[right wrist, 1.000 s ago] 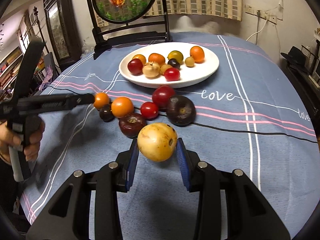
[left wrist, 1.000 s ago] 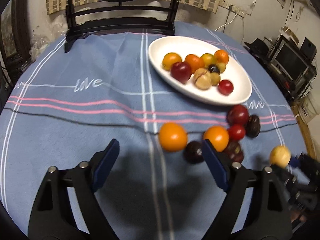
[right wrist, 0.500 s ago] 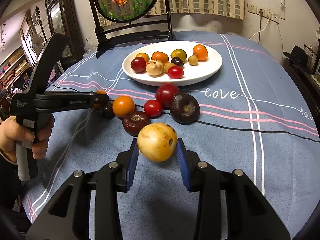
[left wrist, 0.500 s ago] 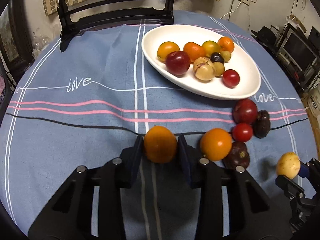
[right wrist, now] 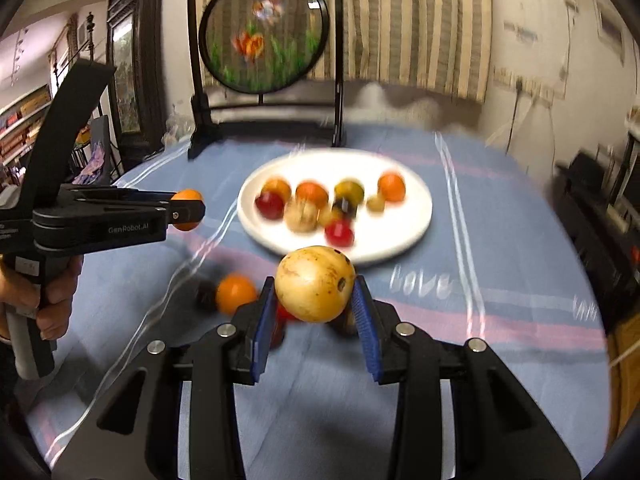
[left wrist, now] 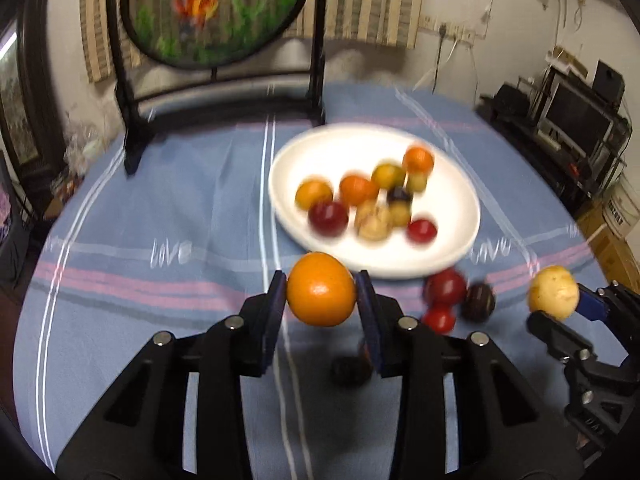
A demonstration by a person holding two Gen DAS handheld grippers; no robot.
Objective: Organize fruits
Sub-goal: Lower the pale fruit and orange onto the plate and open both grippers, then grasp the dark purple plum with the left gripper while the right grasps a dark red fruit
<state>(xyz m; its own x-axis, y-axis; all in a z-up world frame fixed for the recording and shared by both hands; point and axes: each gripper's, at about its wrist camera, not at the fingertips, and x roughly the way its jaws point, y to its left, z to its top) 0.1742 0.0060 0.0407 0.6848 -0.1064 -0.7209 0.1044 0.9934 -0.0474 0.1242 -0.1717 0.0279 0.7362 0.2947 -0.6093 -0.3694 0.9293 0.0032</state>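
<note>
My left gripper (left wrist: 321, 294) is shut on an orange (left wrist: 321, 289) and holds it in the air in front of the white plate (left wrist: 448, 256). My right gripper (right wrist: 315, 300) is shut on a yellow speckled fruit (right wrist: 314, 289), also lifted, short of the plate (right wrist: 416, 236). The plate holds several fruits, red, orange, yellow and dark. The right gripper with its yellow fruit (left wrist: 553, 292) shows at the right of the left wrist view. The left gripper with its orange (right wrist: 187, 210) shows at the left of the right wrist view.
Loose fruits lie on the blue striped tablecloth (left wrist: 160, 208) near the plate: a red fruit (left wrist: 445, 289), a small red one (left wrist: 439, 319), dark ones (left wrist: 478, 302), another orange (right wrist: 236, 294). A round fish screen on a black stand (left wrist: 216, 12) stands at the table's back.
My left gripper closed on the orange and lifted it off the cloth toward the plate. My right gripper rose with the yellow fruit and moved closer to the plate.
</note>
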